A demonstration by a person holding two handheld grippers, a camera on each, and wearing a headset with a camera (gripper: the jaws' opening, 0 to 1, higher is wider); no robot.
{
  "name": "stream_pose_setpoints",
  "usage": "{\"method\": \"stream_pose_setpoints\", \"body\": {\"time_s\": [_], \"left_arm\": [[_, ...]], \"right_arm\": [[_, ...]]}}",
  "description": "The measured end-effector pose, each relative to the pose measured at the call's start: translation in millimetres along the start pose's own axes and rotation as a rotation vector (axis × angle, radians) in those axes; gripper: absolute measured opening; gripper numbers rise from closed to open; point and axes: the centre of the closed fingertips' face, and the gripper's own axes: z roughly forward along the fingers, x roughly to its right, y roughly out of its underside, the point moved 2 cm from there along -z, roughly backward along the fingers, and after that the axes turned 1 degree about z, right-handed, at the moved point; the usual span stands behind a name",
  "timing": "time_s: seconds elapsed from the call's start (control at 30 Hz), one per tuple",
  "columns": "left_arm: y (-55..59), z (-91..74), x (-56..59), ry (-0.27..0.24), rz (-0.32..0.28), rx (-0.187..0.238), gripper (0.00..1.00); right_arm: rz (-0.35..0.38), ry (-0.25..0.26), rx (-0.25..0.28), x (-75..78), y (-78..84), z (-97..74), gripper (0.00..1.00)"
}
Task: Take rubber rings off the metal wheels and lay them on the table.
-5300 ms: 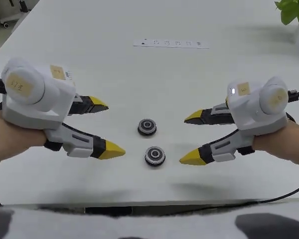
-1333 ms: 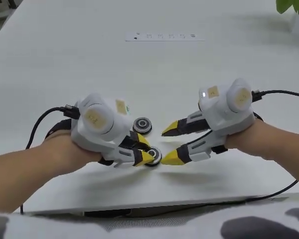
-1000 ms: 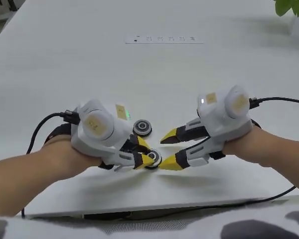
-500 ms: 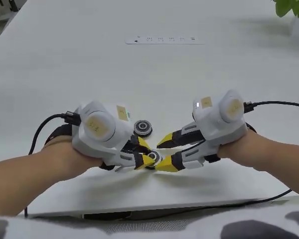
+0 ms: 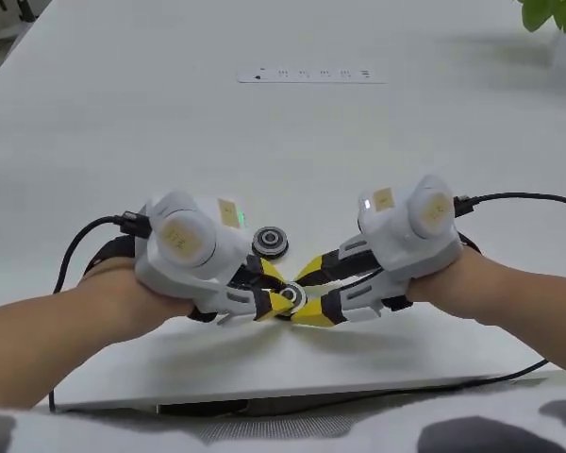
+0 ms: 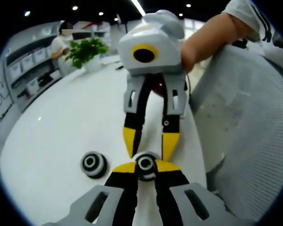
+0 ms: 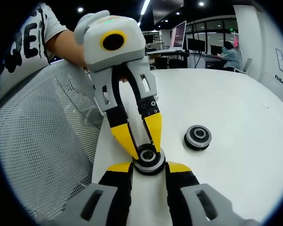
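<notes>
Left gripper (image 6: 146,166) and right gripper (image 7: 149,167) both clamp one wheel (image 5: 291,298); tips could slip, leaving its rubber ring (image 7: 149,171) seated

Your white desk (image 5: 170,113) carries a power strip (image 5: 311,75), a first wheel (image 5: 270,241) well short of it, a second wheel (image 5: 291,298) farther still.

Near metal wheel (image 5: 290,299), black-ringed, flat on table (image 5: 264,142), pinched from both sides, far metal wheel (image 5: 269,241) lying free just behind
</notes>
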Motion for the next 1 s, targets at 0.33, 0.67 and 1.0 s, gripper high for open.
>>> {"method": "stream_pose_setpoints", "body": {"time_s": [0.33,0.67,1.0], "left_arm": [[-0.2,-0.3,0.8,-0.001,-0.001,0.006,0.14],[-0.5,-0.4,1.4,-0.003,0.001,0.009,0.14],[-0.8,-0.4,1.7,-0.003,0.001,0.013,0.14]], "right_arm": [[-0.038,0.0,-0.019,-0.9,1.0,-1.1,0.23],[-0.03,-0.003,-0.021,-0.4,2.6,-3.4,0.21],[0.008,-0.011,-0.009,1.2,4.6,-5.6,0.2]]}}
